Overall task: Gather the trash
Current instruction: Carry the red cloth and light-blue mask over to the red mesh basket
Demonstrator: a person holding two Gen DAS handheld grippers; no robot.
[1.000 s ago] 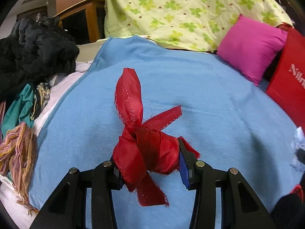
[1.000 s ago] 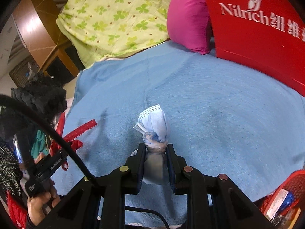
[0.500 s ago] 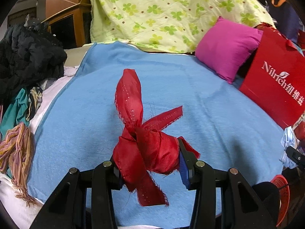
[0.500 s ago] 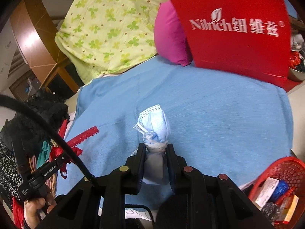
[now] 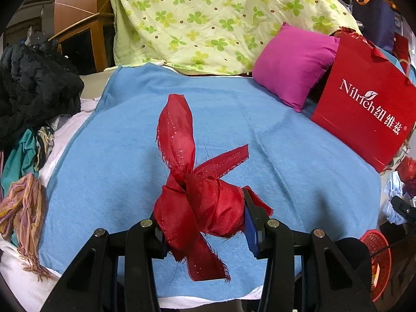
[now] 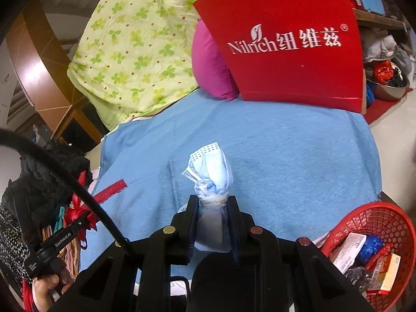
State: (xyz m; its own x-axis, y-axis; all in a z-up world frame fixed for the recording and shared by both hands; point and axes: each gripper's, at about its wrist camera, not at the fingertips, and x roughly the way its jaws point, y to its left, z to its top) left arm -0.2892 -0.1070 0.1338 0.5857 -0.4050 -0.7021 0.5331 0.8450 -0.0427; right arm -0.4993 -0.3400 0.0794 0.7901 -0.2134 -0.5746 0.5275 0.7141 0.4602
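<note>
My left gripper is shut on a knotted red ribbon, held above the blue blanket; one loop sticks up and frayed tails hang down. In the right wrist view my right gripper is shut on a bunched light-blue face mask tied with its white strap, also lifted over the blanket. A red mesh basket with wrappers and boxes in it sits at the lower right, beside the bed edge. The same basket shows low at the right in the left wrist view. The left gripper with the ribbon appears at the left, held by a hand.
A red paper bag and a magenta pillow stand at the blanket's far right. A green-flowered quilt lies behind. Dark and coloured clothes pile up on the left. Bowls and bags sit on the floor beyond.
Both grippers drew back and rose with their loads still held. The red basket came further into the right wrist view, and the red bag shifted towards the middle of both views.
</note>
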